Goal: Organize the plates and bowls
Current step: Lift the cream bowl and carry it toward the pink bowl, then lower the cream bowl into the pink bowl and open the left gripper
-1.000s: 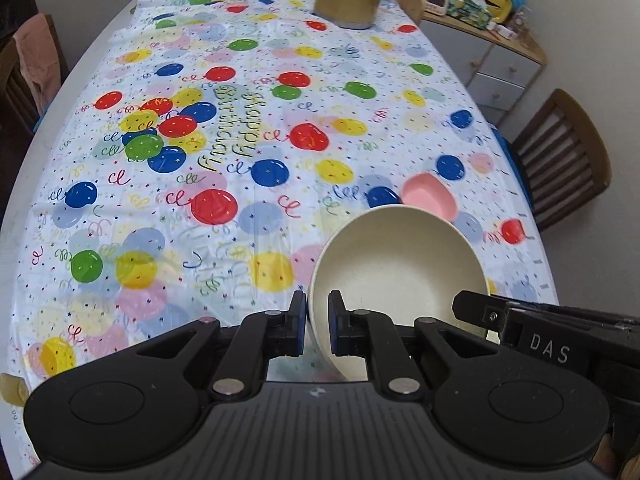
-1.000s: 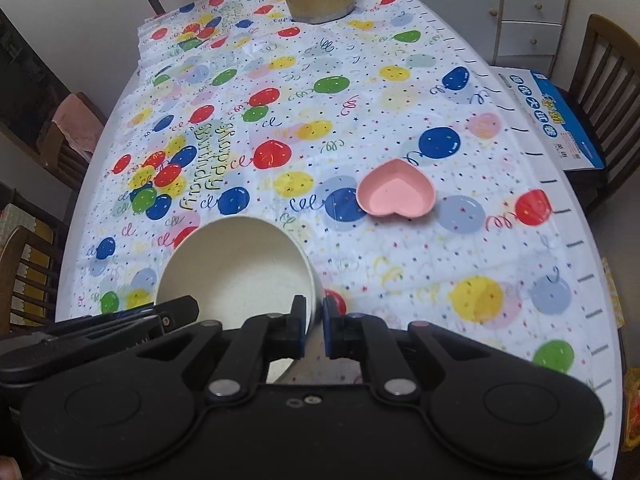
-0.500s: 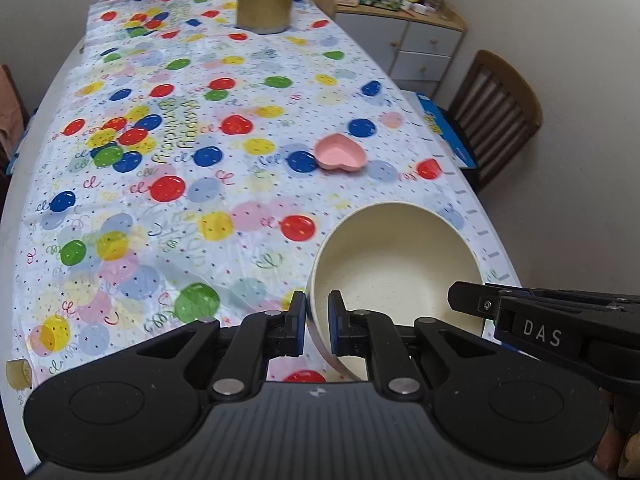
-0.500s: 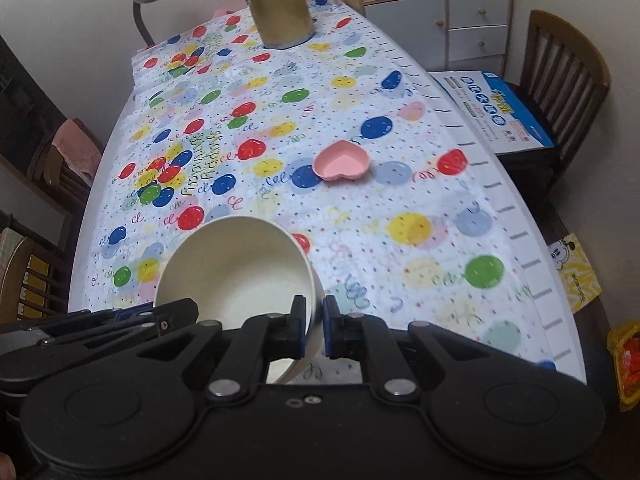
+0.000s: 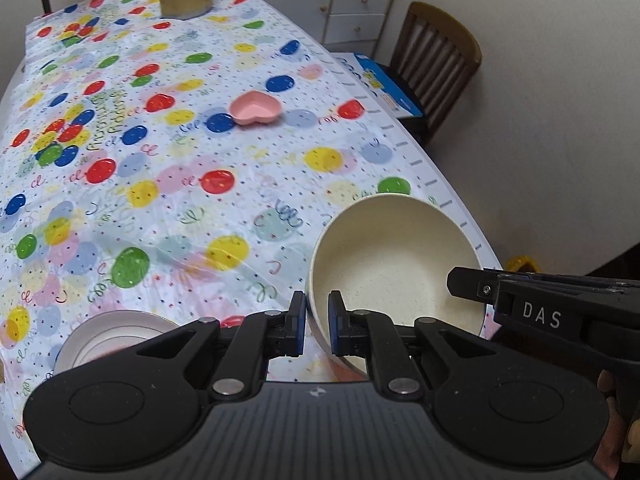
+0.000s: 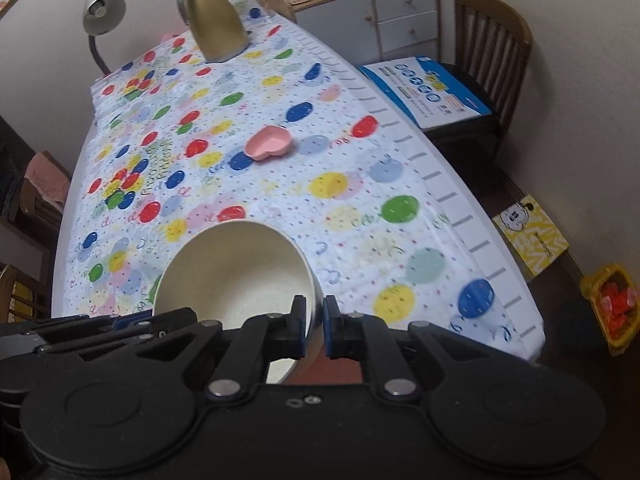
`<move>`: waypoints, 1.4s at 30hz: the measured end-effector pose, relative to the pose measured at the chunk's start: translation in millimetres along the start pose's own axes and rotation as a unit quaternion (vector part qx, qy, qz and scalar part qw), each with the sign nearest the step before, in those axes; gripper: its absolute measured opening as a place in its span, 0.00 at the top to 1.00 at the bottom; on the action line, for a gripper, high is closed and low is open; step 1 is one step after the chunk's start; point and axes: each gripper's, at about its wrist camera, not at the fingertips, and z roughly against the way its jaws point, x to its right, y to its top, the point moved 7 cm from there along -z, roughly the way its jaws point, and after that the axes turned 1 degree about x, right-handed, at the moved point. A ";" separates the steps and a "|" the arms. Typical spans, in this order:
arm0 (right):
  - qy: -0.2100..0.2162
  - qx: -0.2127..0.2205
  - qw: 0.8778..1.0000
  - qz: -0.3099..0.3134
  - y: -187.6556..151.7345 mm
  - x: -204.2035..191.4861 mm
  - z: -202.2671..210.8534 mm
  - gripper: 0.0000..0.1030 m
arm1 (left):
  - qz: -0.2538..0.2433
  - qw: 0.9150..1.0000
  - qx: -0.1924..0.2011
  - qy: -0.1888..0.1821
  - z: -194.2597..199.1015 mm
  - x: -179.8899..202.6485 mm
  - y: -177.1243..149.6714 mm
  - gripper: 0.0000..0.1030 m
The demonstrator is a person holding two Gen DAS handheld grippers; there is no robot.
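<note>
Both grippers pinch the rim of one cream bowl (image 5: 394,264) carried tilted above the near right part of the balloon-print tablecloth (image 5: 168,184): the left gripper (image 5: 317,322) is clamped on its left edge and the right gripper (image 6: 315,326) on its right edge, jaws nearly closed, and the bowl's underside is hidden behind the gripper bodies. At the near left, a grey plate (image 5: 108,338) is half covered by the left gripper. A pink heart-shaped dish (image 5: 256,109) sits farther off mid-table, and a gold jug (image 6: 214,26) stands at the far end, its top cut off in the left wrist view.
</note>
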 end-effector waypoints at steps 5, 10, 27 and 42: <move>-0.011 -0.005 1.000 -0.025 -16.9 21.1 -2.6 0.93 | -0.012 1.000 -0.018 -0.001 -13.2 11.9 -13.1 0.89; -0.016 -0.012 0.999 -0.040 -30.8 34.1 -9.2 0.93 | -0.015 0.999 -0.031 -0.003 -26.6 15.6 -21.6 0.89; -0.024 -0.034 0.998 -0.044 -49.4 45.4 -35.6 0.93 | -0.026 0.998 -0.050 0.004 -54.0 16.8 -31.7 0.89; -0.021 -0.043 0.998 -0.052 -51.0 50.9 -37.3 0.91 | -0.030 0.998 -0.062 -0.014 -48.0 15.5 -30.6 0.88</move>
